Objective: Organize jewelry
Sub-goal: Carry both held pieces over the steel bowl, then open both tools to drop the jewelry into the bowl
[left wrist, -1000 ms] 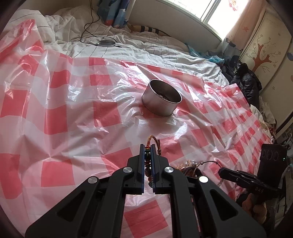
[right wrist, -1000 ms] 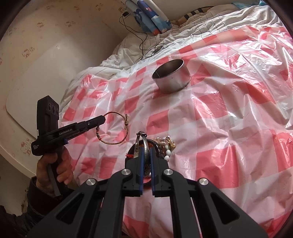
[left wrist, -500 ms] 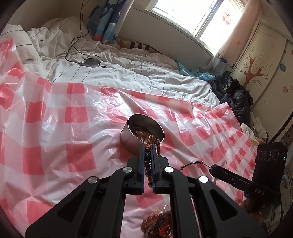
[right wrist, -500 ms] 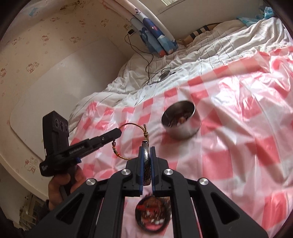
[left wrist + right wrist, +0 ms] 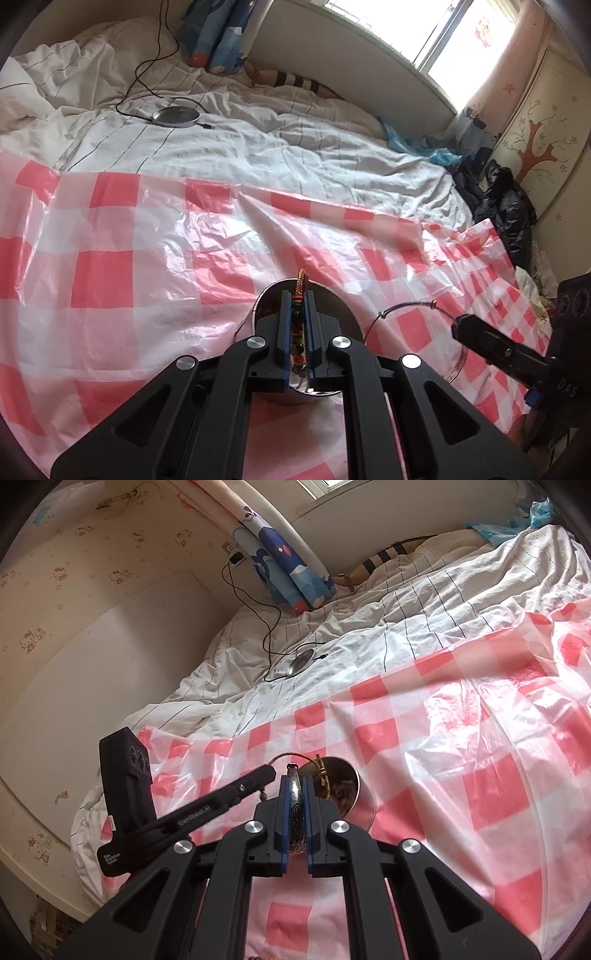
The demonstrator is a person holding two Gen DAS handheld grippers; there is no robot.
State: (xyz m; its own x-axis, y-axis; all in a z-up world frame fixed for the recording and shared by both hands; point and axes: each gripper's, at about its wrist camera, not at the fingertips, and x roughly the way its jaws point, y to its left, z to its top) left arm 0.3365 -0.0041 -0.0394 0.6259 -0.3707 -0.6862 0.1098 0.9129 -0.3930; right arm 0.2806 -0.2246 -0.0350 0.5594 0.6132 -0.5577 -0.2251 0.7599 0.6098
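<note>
1. Jewelry is up in the air right now. The left gripper [image 5: 298, 314] is squeezed tight on a woven bracelet [image 5: 300, 286] with beads, right over the metal tin [image 5: 345, 314]. The right gripper [image 5: 295, 794] is squeezed tight on a silver bangle [image 5: 294, 786], just beside the tin [image 5: 354, 794] and a bit above it.
2. I think the two tools could bump. They sit very close together over one small tin.
3. The woven bracelet could catch on the tin's rim and hang there when it is let go.
4. The silver bangle looks hard and smooth. I think it could slip, or bounce out if it is dropped from too high.
5. The tin sits on a thin pink and white checked plastic sheet [image 5: 147, 258]. It is crinkly and lies on a soft bed, so a push could tip the tin.
6. Past the sheet is a rumpled white blanket [image 5: 258, 147] with thin lines, a black cable [image 5: 147, 70] and a round grey disc [image 5: 176, 116]. A bright window [image 5: 443, 37] is behind.
</note>
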